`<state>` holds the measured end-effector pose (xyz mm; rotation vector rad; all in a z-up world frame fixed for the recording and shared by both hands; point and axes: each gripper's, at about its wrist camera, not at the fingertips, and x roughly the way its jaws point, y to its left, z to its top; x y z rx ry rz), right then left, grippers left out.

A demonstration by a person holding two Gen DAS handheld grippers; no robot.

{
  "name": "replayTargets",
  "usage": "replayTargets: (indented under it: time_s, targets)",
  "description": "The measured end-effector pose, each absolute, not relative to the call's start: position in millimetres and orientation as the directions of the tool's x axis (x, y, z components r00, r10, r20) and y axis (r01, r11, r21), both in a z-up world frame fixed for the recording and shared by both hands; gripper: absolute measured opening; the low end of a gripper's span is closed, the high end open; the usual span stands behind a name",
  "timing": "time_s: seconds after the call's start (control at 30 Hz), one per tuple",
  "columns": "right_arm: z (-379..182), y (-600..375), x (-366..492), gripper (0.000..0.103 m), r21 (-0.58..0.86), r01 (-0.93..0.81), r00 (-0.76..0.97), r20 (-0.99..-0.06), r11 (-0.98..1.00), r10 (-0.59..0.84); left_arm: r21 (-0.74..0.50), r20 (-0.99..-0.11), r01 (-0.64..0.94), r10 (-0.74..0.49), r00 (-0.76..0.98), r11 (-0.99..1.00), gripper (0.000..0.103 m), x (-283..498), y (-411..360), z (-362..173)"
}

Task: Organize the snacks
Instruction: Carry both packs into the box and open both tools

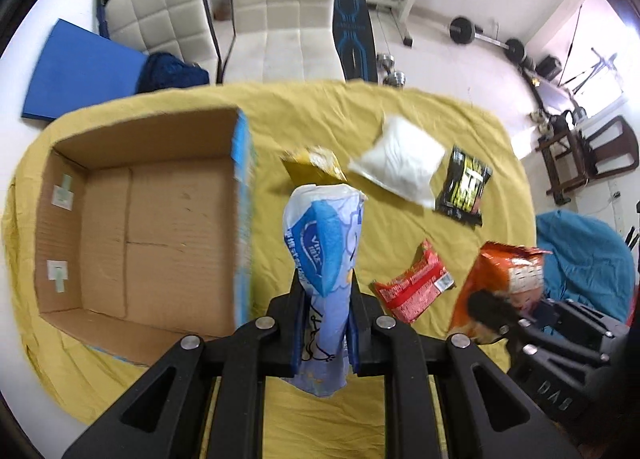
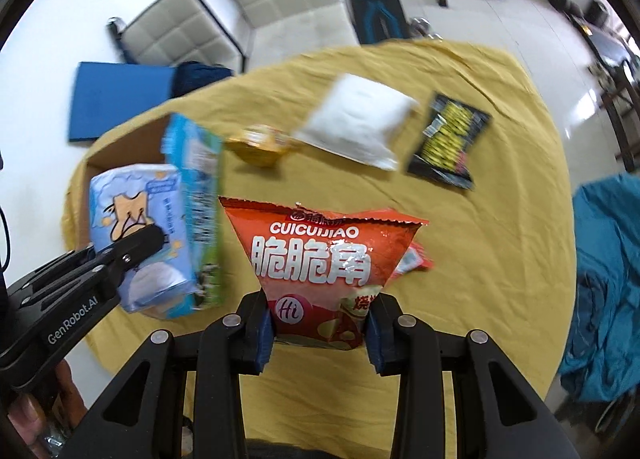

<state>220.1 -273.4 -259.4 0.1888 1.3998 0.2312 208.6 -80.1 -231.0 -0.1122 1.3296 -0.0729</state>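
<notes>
Two packets are hanging in my grippers and none is sitting in the cardboard box [image 1: 132, 227] yet, so I am judging the sorting to be barely begun. Going from the left of the left wrist view, the box is lying open at the left of the frame on the yellow cloth [image 1: 400, 115], its brown floor showing bare. Just right of it, at the lower centre, my left gripper [image 1: 326, 323] is pinching tight on the pale blue packet [image 1: 324, 235], which is standing up out of the jaws, clear of the cloth and not yet over the box. Behind it, a gold packet [image 1: 316, 169] is lying partly hidden, then a white packet [image 1: 400, 165] and a black and yellow packet [image 1: 464, 187] toward the upper right, and a small red packet [image 1: 416, 287] lower down. At the right edge the orange bag [image 1: 500, 279] is riding in my other tool. In the right wrist view, my right gripper [image 2: 320, 323] is clamping the bottom of that orange bag [image 2: 320, 259] at the lower centre, lifted off the cloth, well right of the box [image 2: 120, 151] at the left of the frame. I am reckoning that both held packets need carrying left into the box, and four more are waiting on the cloth after that.
</notes>
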Motion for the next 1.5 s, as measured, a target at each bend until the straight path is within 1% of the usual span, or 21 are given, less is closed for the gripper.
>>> replayTargets:
  time_s: [0.17,0.23,0.3,0.43,0.53,0.67,0.8,1.0,1.1,1.33,1.4,1.5]
  targets:
    - [-225,-223,223,0.038,0.279,-0.099,0.184,-0.938,0.955,0.293,-0.146,-0.953,-0.028,-0.132,0.273,0.989,0.014,206,-32,-202]
    - [-220,-202,227,0.038,0.28,-0.112,0.188,-0.936,0.953,0.297,-0.142,-0.951,-0.037,-0.126,0.283,0.989,0.014,207,-13,-194]
    - [-216,-176,234,0.038,0.282,-0.122,0.191,-0.934,0.952,0.301,-0.145,-0.95,-0.053,-0.124,0.286,0.988,0.014,211,14,-191]
    - [-227,-123,253,0.038,0.29,-0.139,0.171,-0.935,0.947,0.312,-0.156,-0.956,-0.093,-0.127,0.264,0.983,0.014,222,69,-196]
    - [-242,-84,269,0.038,0.3,-0.144,0.15,-0.935,0.943,0.32,-0.164,-0.964,-0.119,-0.133,0.232,0.979,0.014,238,110,-215]
    - [-279,-36,293,0.038,0.302,-0.132,0.105,-0.943,0.944,0.316,-0.214,-0.966,-0.149,-0.187,0.177,0.965,0.014,261,147,-246]
    - [-320,-7,314,0.039,0.296,-0.107,0.06,-0.951,0.949,0.303,-0.309,-0.951,-0.174,-0.3,0.076,0.935,0.014,287,173,-299]
    - [-365,19,330,0.039,0.215,-0.115,0.037,-0.975,0.97,0.221,-0.365,-0.929,-0.188,-0.371,0.005,0.912,0.015,310,182,-352]
    - [-381,25,336,0.039,0.196,-0.102,0.019,-0.98,0.975,0.199,-0.393,-0.914,-0.19,-0.404,-0.02,0.9,0.015,320,180,-367]
    - [-409,33,343,0.039,0.144,-0.08,0.011,-0.989,0.986,0.145,-0.432,-0.893,-0.166,-0.446,-0.054,0.886,0.016,335,171,-381]
    - [-414,32,345,0.04,0.151,-0.065,0.005,-0.988,0.986,0.152,-0.432,-0.893,-0.158,-0.445,-0.062,0.888,0.017,339,169,-385]
    - [-418,34,347,0.042,0.141,-0.064,0.005,-0.99,0.988,0.142,-0.426,-0.894,-0.157,-0.441,-0.079,0.891,0.022,340,166,-387]
